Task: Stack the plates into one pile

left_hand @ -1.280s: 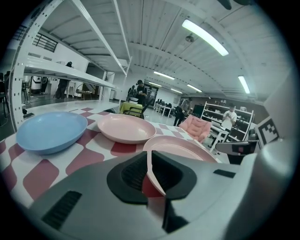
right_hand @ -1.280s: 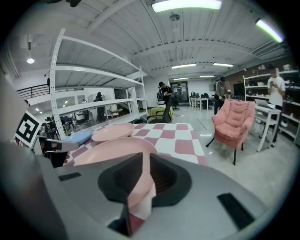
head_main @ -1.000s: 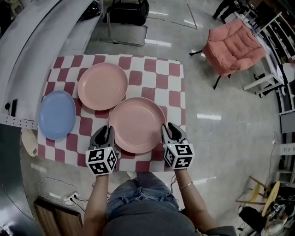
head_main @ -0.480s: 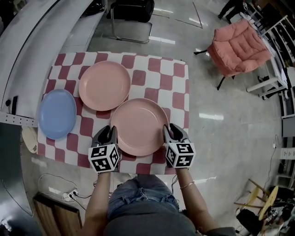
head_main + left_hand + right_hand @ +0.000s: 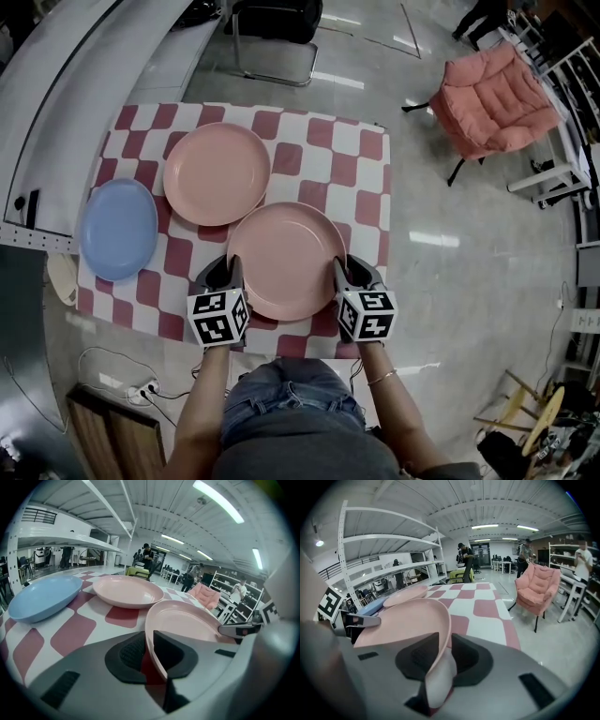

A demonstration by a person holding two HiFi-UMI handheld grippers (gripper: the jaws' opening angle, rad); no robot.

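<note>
Two grippers, one pink plate

Both sets of jaws are closing now, and we have the round shallow pink plate nearest us (image 5: 286, 258) caught between each pair. The left gripper (image 5: 147, 653) pinches its left rim and the right gripper (image 5: 440, 660) its right rim, pads pressed on either face of the edge. We reckon the opposite grips are there to keep a wide dish level for the lift. It lies flat on the red-and-white checked cloth (image 5: 323, 141), hollow up, by the table's near edge. Being round, it has no long axis, only our grip line running left to right. The second round pink plate (image 5: 217, 173) sits just beyond, the round blue plate (image 5: 118, 230) farther left
</note>
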